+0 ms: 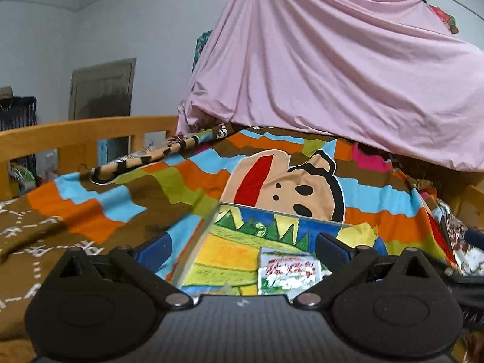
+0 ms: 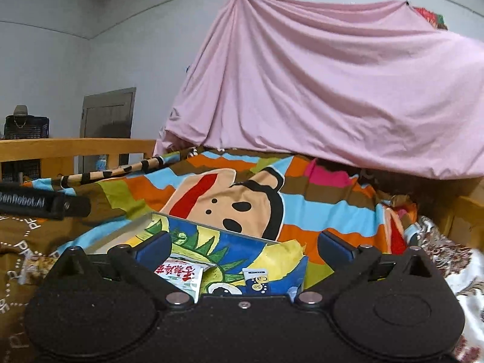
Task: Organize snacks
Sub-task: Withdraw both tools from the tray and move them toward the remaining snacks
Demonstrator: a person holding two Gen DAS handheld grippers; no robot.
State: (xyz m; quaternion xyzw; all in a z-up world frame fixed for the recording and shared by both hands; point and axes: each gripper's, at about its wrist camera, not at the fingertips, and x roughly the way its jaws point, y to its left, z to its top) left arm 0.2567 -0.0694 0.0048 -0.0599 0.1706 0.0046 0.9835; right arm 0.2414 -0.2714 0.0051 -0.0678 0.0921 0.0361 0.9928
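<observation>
White snack packets (image 2: 181, 275) lie in the painted box (image 2: 211, 242), low centre, just ahead of the empty, wide-open right hand-held gripper (image 2: 243, 246); left hand-held gripper (image 1: 242, 248) likewise open.

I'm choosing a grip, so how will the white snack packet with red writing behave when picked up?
The white snack packet looks like thin, crinkled, glossy film, so it is probably light, floppy and a bit slippery. It lies flat in the colourful painted box, so a pinch at its edge would likely suit best.

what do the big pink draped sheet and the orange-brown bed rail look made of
The big pink draped sheet looks like soft matte woven fabric: it hangs in long folds and creases. The orange-brown bed rail looks like smooth, lightly varnished wood, going by its even warm tone and squared slats.
</observation>
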